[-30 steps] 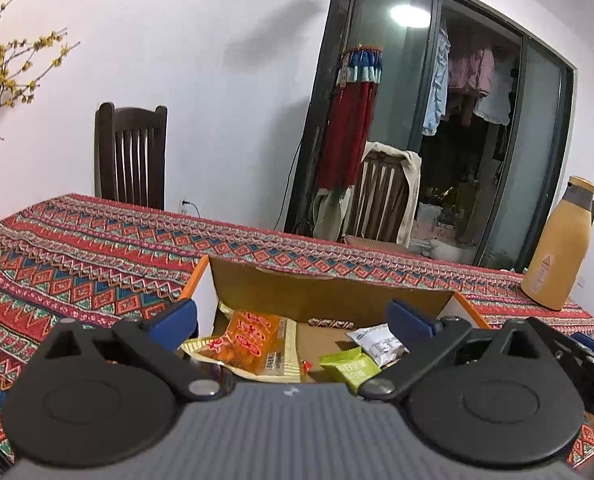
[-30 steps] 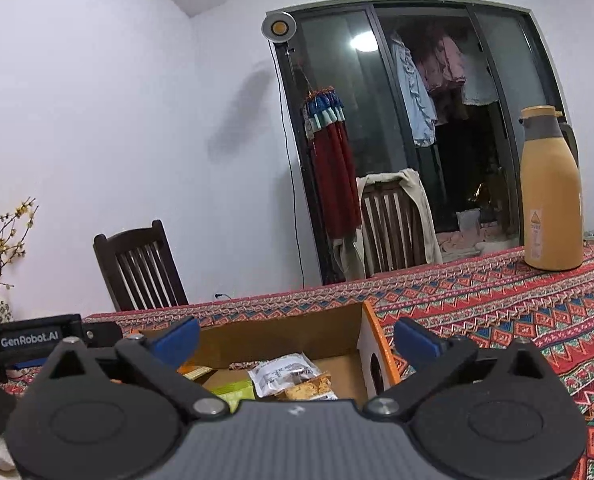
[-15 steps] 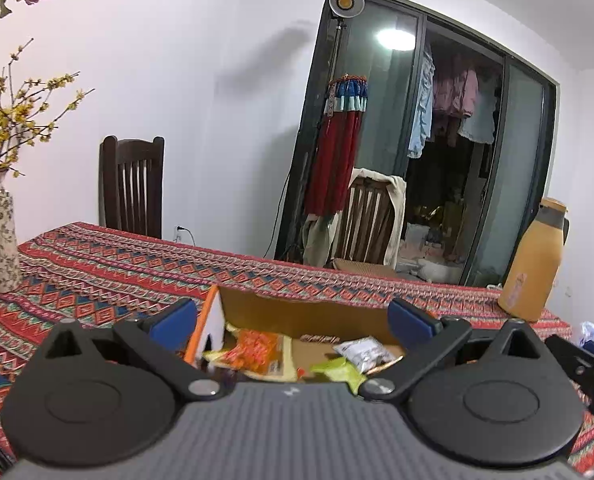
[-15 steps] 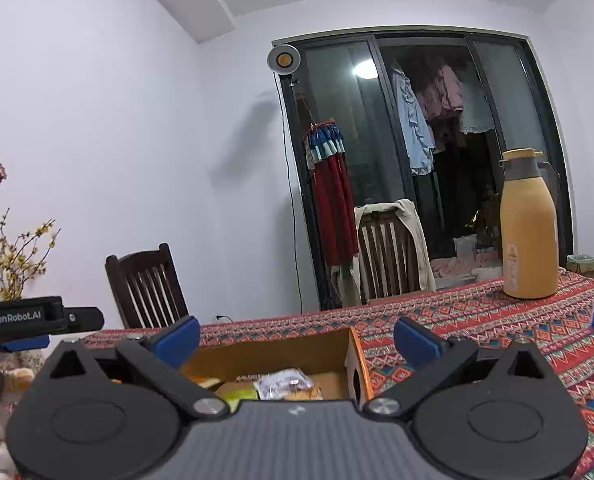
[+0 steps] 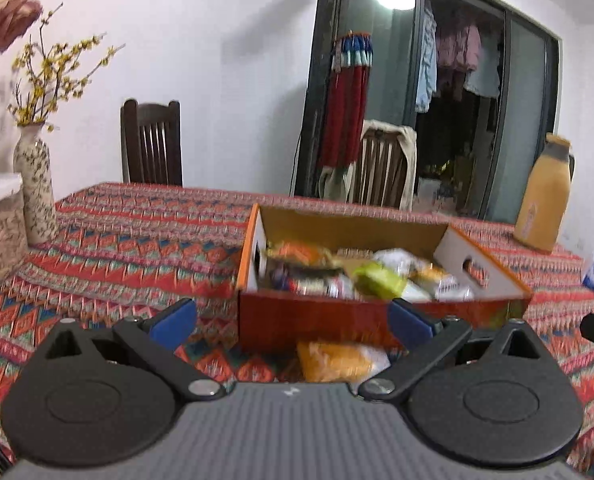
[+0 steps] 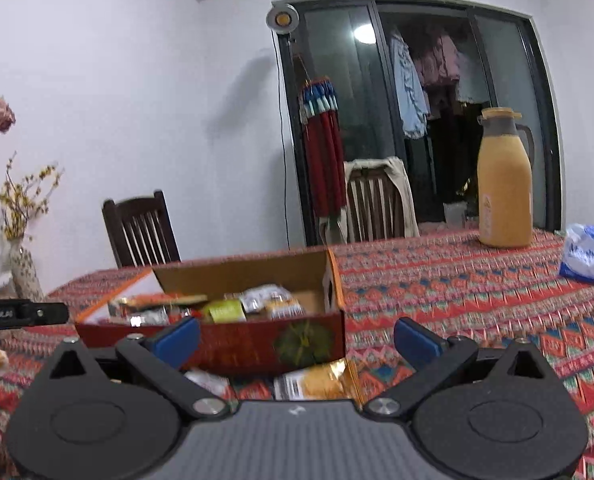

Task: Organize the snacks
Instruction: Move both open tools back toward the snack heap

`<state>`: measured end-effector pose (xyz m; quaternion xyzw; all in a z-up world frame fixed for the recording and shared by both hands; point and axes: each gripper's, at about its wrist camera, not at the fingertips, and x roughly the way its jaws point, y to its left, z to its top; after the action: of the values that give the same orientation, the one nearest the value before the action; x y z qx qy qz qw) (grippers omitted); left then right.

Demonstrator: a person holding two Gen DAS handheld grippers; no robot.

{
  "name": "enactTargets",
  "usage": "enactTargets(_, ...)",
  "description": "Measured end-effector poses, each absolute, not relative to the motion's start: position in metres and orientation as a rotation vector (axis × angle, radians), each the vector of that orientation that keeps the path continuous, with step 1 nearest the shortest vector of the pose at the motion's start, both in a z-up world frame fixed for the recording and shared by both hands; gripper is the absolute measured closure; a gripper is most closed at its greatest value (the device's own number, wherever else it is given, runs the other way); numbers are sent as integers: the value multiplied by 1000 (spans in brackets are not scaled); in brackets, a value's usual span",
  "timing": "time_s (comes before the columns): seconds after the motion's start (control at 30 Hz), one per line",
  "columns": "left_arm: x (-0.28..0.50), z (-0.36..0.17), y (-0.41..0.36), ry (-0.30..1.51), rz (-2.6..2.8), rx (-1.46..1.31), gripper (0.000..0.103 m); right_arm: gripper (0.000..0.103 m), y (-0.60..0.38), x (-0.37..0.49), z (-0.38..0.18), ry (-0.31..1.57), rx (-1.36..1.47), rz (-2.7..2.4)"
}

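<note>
Both claws gaped, holding nothing: left claw (image 5: 293, 318), right claw (image 6: 297, 332). On the patterned table (image 5: 137, 232) stood two vases (image 5: 35, 184) at the left edge, an orange box (image 5: 317, 320) of snacks (image 5: 377, 280) mid-table, a yellow packet (image 5: 333, 358) just before it, one jug (image 5: 543, 204) at the far right. Two chairs (image 5: 153, 144) faced the white wall and glass door. Only the right view showed a second packet (image 6: 209, 382) and the whole white bag (image 6: 589, 256).

Snack packets (image 5: 361, 276) in box (image 5: 317, 320) on table (image 5: 137, 232)
</note>
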<state>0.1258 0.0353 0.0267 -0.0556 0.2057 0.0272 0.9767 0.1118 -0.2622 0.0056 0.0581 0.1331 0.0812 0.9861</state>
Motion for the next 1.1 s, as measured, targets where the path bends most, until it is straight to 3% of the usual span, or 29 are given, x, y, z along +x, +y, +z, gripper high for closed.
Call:
enactTargets(0.4, 123, -8, 34, 452, 70, -93, 0, 0, -259, 103, -33, 295, 93, 128)
enactTargets(1.1, 118, -8, 34, 417, 25, -106, 0, 0, -256, 104, -32, 288, 68, 119)
